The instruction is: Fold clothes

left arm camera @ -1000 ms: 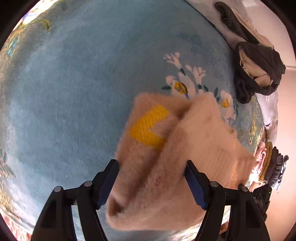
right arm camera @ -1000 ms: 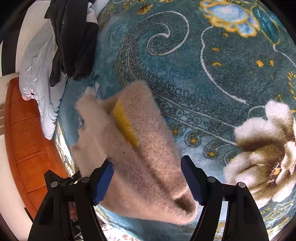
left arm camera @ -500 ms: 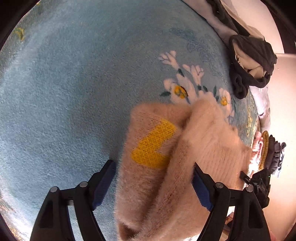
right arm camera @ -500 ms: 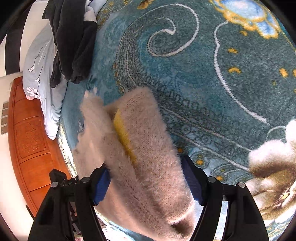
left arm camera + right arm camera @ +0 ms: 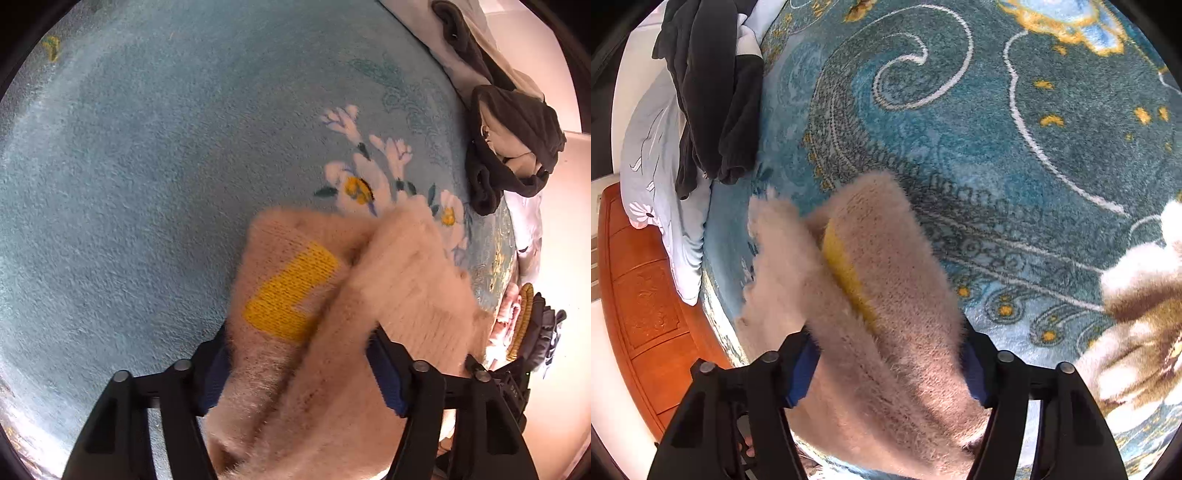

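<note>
1. We hold the fuzzy beige sweater [image 5: 369, 314] in both tools at once: the left tool [image 5: 295, 373] and the right tool [image 5: 886, 369] each have a thick bundle of knit filling the gap between their blue pads, so both are clamped on the garment at a fairly wide spread.
2. The sweater is folded into a long roll with a yellow patch [image 5: 291, 291] showing in the crease. It hangs above the blue patterned blanket [image 5: 147, 184] on the bed; whether its far end touches the blanket we cannot tell.
3. The relation that matters: the roll's long axis runs forward from each tool, away from us, and tilts toward the dark clothes pile [image 5: 513, 147] near the bed's edge. Neither hand looks nearer to the load; they share it.
4. We judge the next move to be lowering it flat, far end first, keeping both tools level so the fold does not open.
5. In the left view a stack of folded garments [image 5: 524, 321] lies off to the right.
</note>
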The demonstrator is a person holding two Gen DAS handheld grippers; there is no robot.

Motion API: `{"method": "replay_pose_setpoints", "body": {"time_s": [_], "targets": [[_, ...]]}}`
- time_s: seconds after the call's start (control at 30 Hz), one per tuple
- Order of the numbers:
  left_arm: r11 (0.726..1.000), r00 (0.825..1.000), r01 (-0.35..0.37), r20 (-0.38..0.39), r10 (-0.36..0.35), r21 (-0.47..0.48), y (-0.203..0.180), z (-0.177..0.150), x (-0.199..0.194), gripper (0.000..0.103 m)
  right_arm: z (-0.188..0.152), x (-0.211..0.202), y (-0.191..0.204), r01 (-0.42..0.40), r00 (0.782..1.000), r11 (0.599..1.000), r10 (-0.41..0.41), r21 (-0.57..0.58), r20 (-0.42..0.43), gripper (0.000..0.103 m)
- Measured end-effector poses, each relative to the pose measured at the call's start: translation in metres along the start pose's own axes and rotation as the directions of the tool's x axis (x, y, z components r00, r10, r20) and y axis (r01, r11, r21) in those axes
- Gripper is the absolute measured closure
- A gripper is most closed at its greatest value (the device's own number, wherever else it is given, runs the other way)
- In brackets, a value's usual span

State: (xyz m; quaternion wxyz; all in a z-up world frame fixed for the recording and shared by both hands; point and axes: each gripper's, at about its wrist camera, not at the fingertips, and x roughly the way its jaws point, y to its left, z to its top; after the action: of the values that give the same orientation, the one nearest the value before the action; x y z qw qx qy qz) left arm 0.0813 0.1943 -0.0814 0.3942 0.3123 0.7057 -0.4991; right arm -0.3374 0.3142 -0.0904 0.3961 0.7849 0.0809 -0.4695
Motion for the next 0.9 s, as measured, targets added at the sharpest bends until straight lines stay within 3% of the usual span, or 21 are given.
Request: {"method": "replay_pose_setpoints", "body": {"time_s": [0.17,0.27,0.57,0.7,0.9], "targets": [[1.0,0.999,-0.006,0.031,0.007,-0.03,-0.003,-0.008,-0.015,0.056,-0.012,-0.012,0.004,-0.022,1.0,0.999,0.023,-0.036,0.005,0.062],[1.0,0.998,0.001,0.065,0.001,-0.019,-0.008,-0.018,-0.032,0.063,-0.023,-0.021,0.008,-0.049,0.999,0.998,0.05,-0.049,0.014,0.066],[0.997,0.994,0.071,0.081,-0.071,0.004,0.0,-0.083,-0.092,0.075,-0.075,-0.05,0.036,-0.055,0.998,0.995,0.057,-0.082,0.02,0.068],[0.994,0.991,0.112,0.071,-0.111,-0.017,-0.01,-0.103,-0.091,0.084,-0.1,-0.059,0.04,-0.047,0.999,0.996,0.048,-0.072,0.013,0.068],[0.988,0.989,0.146,0.021,-0.145,-0.04,0.019,-0.124,-0.088,0.084,-0.114,-0.059,0.029,0.059,0.998,0.996,-0.06,-0.066,-0.005,0.068]]}}
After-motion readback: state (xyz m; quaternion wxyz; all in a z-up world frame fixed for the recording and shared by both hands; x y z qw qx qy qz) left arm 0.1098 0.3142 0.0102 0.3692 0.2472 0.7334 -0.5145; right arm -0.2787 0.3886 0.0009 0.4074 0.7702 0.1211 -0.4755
